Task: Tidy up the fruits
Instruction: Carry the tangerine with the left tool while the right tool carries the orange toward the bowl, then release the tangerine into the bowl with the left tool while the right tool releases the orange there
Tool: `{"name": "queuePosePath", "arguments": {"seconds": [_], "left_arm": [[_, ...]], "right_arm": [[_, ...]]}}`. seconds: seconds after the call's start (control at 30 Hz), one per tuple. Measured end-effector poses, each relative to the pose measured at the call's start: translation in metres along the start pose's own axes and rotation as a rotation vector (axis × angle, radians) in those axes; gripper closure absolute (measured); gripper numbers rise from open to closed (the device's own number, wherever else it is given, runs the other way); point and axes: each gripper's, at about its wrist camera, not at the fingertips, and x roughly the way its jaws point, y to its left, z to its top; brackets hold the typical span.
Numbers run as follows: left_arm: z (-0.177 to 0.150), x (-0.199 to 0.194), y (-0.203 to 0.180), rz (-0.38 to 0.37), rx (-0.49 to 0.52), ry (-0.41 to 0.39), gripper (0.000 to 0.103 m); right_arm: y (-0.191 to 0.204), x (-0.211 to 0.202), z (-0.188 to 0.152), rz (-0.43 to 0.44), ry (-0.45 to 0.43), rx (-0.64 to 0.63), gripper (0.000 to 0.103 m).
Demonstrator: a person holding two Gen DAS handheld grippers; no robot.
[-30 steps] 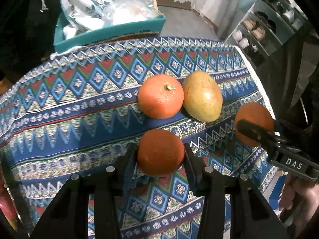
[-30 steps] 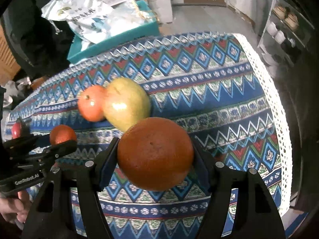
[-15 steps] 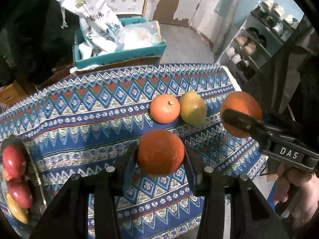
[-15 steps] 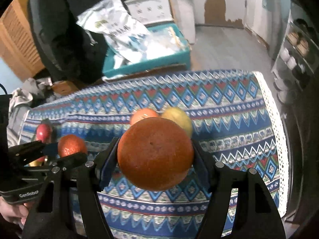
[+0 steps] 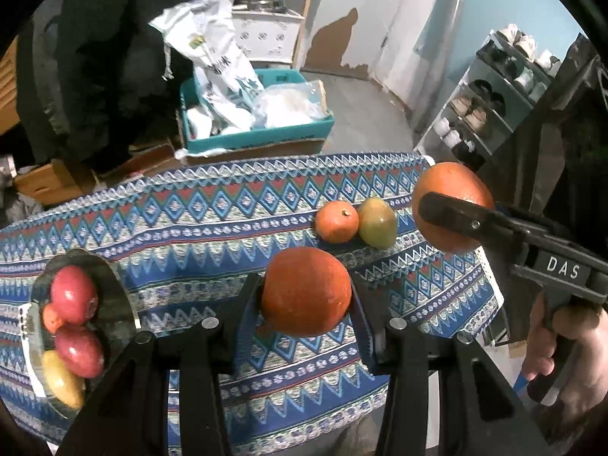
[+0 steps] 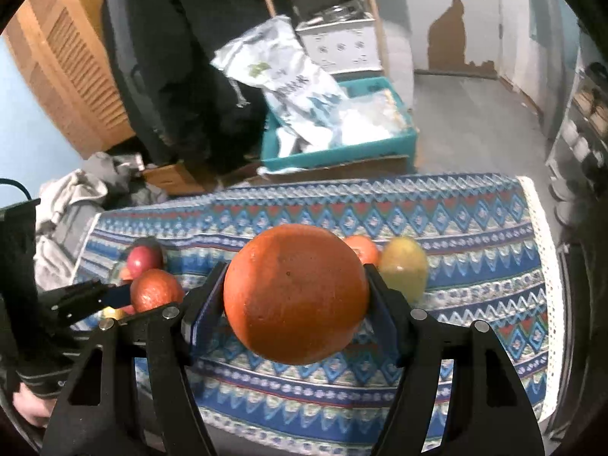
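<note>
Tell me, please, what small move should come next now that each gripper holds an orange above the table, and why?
Probably carry the left gripper and its orange over to the metal plate at the table's left end. Both oranges are clamped and clear of the cloth, and the plate already holds apples, so it looks like the collecting spot.

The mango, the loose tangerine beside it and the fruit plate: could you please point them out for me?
mango [image 5: 378, 228]: left wrist view, middle of its green-yellow skin.
loose tangerine [image 5: 336, 222]: left wrist view, centre of its peel.
fruit plate [image 5: 117, 300]: left wrist view, bare right rim.
</note>
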Motion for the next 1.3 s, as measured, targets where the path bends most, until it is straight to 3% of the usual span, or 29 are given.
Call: {"name": "queuePosePath", "arguments": {"seconds": [0.3, 0.57, 0.9, 1.3], "left_arm": [[-0.014, -0.038, 0.040, 0.046, -0.038, -0.063, 0.057], [-0.031, -0.061, 0.095, 0.077, -0.154, -0.091, 0.057], [-0.054, -0.069, 0.142, 0.109, -0.251, -0.085, 0.057], [-0.076, -0.064, 0.191, 0.174, -0.345, -0.051, 0.057]], "right_arm": [[0.044, 0.005, 0.010, 0.076, -0.007, -0.042, 0.034], [0.094, 0.026, 0.014, 0.154, 0.017, -0.102, 0.034], [0.148, 0.064, 0.010, 0.220, 0.080, -0.162, 0.034], [0.196, 0.110, -0.002, 0.234, 0.172, -0.232, 0.034]]}}
